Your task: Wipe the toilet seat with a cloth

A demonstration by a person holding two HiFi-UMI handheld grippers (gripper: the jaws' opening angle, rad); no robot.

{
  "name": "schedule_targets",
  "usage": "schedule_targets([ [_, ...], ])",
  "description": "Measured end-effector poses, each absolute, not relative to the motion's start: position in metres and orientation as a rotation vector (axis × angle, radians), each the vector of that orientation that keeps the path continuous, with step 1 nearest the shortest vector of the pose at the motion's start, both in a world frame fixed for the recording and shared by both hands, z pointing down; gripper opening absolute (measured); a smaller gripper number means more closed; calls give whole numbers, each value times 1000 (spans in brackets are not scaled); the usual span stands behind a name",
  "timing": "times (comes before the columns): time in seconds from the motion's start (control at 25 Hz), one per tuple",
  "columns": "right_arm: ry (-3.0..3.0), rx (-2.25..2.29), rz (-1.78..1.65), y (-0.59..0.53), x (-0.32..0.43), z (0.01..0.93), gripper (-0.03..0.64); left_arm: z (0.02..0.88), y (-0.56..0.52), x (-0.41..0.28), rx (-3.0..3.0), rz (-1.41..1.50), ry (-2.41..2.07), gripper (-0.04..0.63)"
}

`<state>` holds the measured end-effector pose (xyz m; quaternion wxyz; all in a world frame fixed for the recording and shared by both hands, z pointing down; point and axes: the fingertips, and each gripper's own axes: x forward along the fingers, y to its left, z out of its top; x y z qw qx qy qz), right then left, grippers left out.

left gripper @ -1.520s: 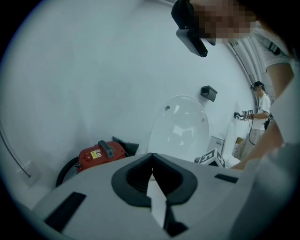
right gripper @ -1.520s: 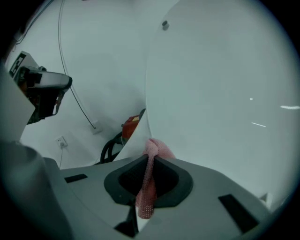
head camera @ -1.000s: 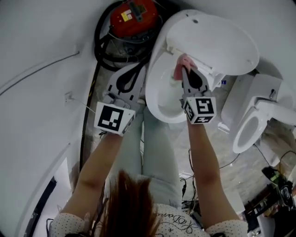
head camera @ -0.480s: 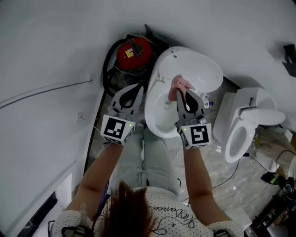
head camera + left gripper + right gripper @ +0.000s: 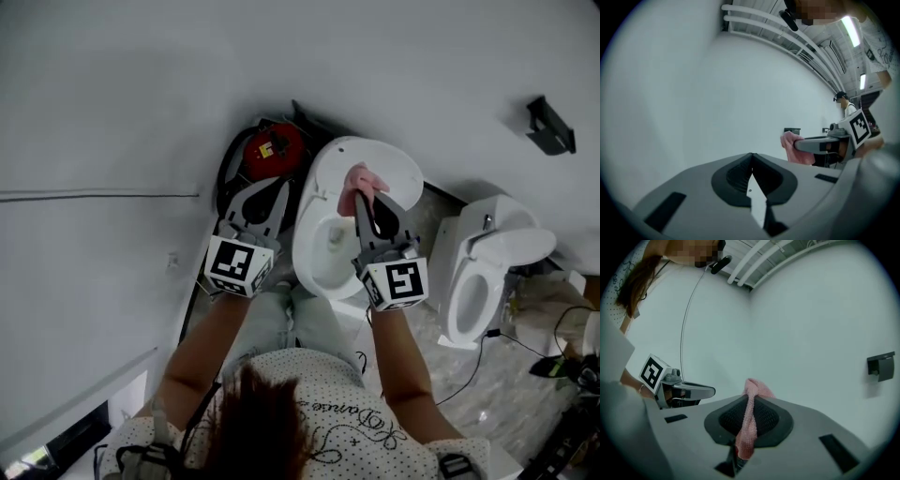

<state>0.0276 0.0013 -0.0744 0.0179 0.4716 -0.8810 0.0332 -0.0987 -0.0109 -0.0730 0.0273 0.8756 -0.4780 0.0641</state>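
Note:
In the head view a white toilet (image 5: 317, 246) stands below me with its lid (image 5: 394, 169) raised. My right gripper (image 5: 362, 195) is shut on a pink cloth (image 5: 359, 181), held in the air over the back of the seat. The cloth (image 5: 749, 425) hangs bunched between the jaws in the right gripper view. My left gripper (image 5: 274, 187) hovers beside the toilet's left rim, shut with nothing in it. In the left gripper view its jaws meet at the tip (image 5: 752, 156), facing a bare white wall, with the cloth (image 5: 796, 149) off to the right.
A red machine (image 5: 272, 147) ringed by a black hose sits in the corner behind the toilet. A second white toilet (image 5: 487, 277) stands to the right, with cables on the floor by it. A black wall fitting (image 5: 881, 364) hangs on the white wall.
Both grippers have risen away from the toilet, the right one still holding the cloth that was at the back of the seat. The head view has pulled back, so the toilet looks smaller.

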Motion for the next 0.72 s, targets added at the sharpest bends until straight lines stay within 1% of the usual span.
schedule_targets([
  [0.48, -2753, 1531, 18, 19, 55, -136, 31, -125, 8, -68, 2791, 183, -1512, 5],
  [0.72, -2774, 1510, -27, 34, 55, -147, 31, -137, 20, -57, 2796, 131, -1505, 5],
])
